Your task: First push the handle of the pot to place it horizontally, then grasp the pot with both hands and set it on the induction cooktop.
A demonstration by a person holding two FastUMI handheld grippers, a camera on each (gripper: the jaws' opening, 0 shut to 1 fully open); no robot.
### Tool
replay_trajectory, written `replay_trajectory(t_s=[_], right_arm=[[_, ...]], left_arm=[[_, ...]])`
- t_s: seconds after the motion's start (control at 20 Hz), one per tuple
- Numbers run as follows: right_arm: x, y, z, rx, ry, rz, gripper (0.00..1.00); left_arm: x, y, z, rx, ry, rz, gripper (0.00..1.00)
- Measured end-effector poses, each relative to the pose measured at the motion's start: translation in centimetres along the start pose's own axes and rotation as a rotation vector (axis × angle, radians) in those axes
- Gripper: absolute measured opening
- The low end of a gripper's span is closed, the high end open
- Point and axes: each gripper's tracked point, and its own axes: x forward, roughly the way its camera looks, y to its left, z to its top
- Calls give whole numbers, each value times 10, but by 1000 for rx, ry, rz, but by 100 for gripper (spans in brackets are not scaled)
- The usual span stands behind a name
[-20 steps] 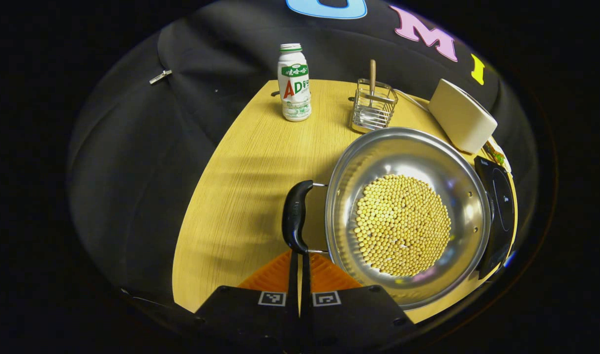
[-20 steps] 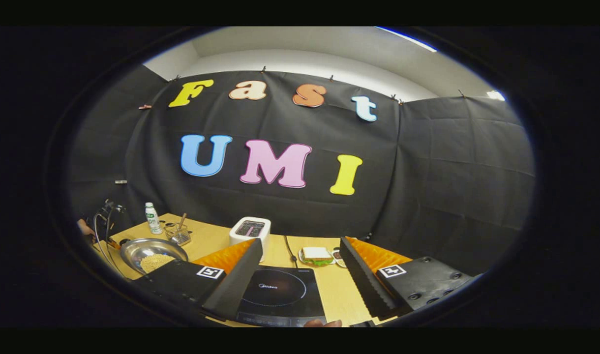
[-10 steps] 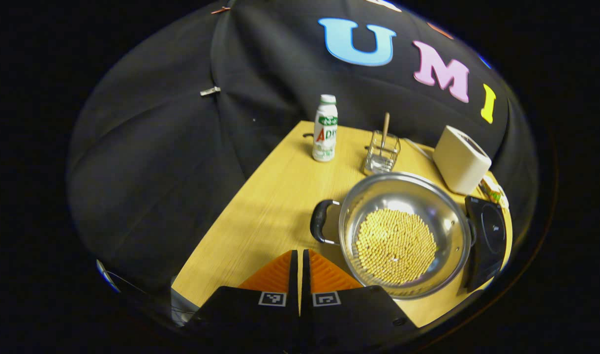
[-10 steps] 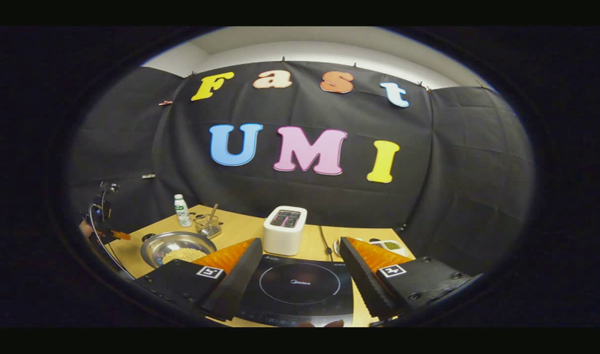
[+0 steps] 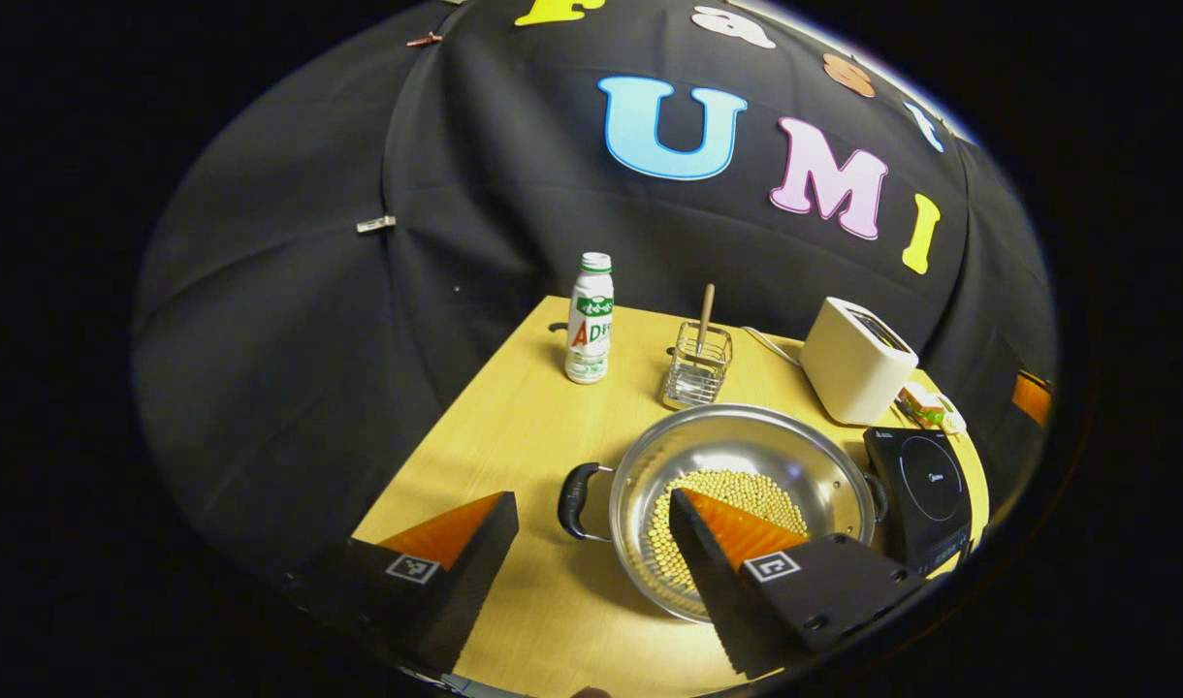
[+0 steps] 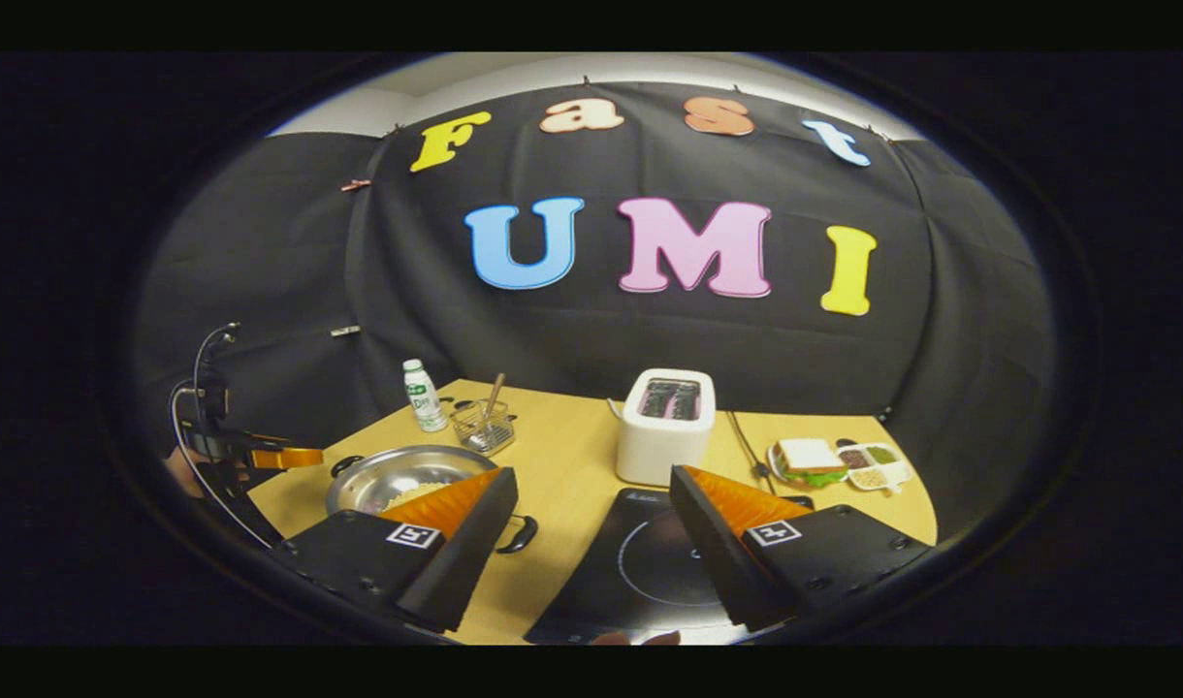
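Left gripper view: the left gripper [image 5: 591, 543] is held above the near edge of the wooden table [image 5: 514, 427] with its jaws spread wide and nothing between them. Its right-hand finger overlaps the pot [image 5: 737, 504], hiding the near part of the rim and some of the contents. The pot is a shallow, shiny steel vessel holding a layer of pale yellow beans [image 5: 737, 490]. Its left handle [image 5: 574, 500], a dark loop on two metal prongs, lies level and points toward the table's left edge; the opposite handle [image 5: 878, 496] is only a sliver against the induction cooktop [image 5: 926, 485]. The pot stands near the table's front edge, just left of the cooktop; whether the two touch cannot be told. The cooktop's near corner is cut off by the edge of the view.

Right gripper view: the right gripper [image 6: 591, 543] is likewise wide open and empty, held above the front edge of the table. Its left finger covers the near half of the pot, and its right finger covers part of the cooktop. The other gripper appears small at the far left, held by a hand [image 6: 179, 470]; its details are hard to make out.

Background, toward the table's far edge: a drink bottle [image 5: 590, 320], a wire basket [image 5: 696, 373] with a wooden stick, a white toaster [image 5: 855, 361], and, at the right edge, a tray with a sandwich [image 6: 829, 463].
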Motion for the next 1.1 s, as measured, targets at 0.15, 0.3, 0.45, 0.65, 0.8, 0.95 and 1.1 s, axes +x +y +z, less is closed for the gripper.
replay_trajectory(t_s=[0.15, 0.3, 0.45, 0.65, 0.8, 0.95, 1.1], right_arm=[[27, 24, -25, 34, 89, 27, 98], [50, 42, -62, 55, 204, 30, 98], [68, 51, -98, 94, 310, 16, 100], [84, 58, -133, 144, 425, 4, 99], [94, 60, -153, 153, 494, -26, 100], [104, 62, -168, 162, 534, -43, 98], [114, 62, -177, 175, 555, -63, 90]], left_arm=[[22, 2, -8, 32, 58, -7, 96], [44, 0, -17, 66, 123, -33, 95], [64, -2, -27, 79, 169, -44, 95], [83, -1, -38, 81, 216, -57, 95], [95, 0, -43, 79, 240, -64, 92], [102, 1, -43, 93, 240, -60, 86], [107, 2, -44, 98, 245, -55, 84]])
